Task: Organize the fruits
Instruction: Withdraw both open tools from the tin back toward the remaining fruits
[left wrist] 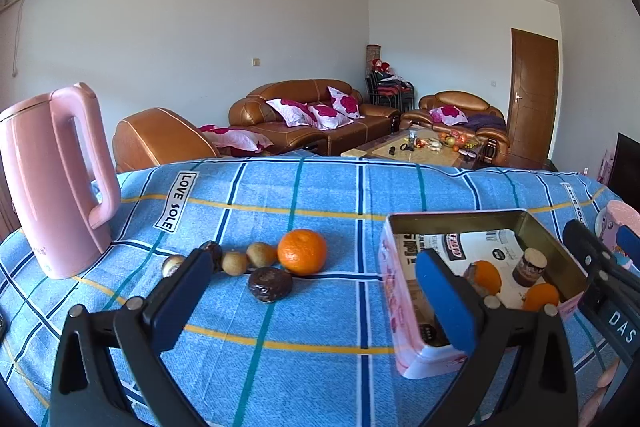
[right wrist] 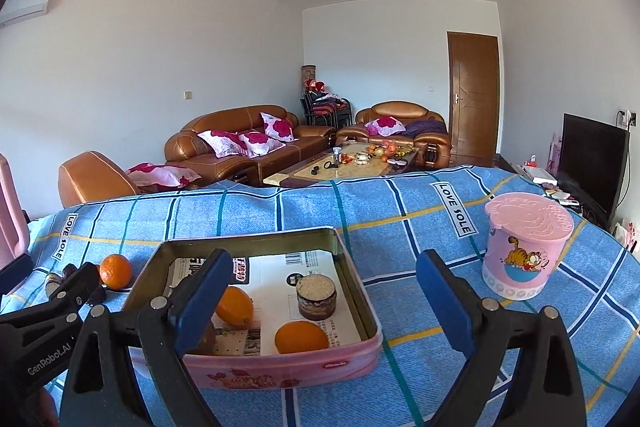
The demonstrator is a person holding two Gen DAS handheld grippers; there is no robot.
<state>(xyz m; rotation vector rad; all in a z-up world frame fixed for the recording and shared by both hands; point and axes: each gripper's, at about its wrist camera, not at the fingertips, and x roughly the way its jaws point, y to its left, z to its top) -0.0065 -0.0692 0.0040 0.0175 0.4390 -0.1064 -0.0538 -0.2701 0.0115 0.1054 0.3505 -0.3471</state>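
1. Blue checked cloth (left wrist: 280, 367) covers the table; both grippers hang empty above it, left gripper (left wrist: 316, 291) and right gripper (right wrist: 324, 291) spread wide.
2. Pink tin (right wrist: 280, 367): two oranges (right wrist: 301, 338) and a small jar (right wrist: 317, 297) inside, so sorting looks partly done.
3. Left outside, I judge: one orange (left wrist: 302, 251), about five small brown fruits (left wrist: 269, 283).
4. Farther off: one kettle (left wrist: 52, 179), one pink tub (right wrist: 524, 247).

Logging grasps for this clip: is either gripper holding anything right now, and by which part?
Nothing is held. The left gripper and right gripper are both open, with nothing between their fingers.
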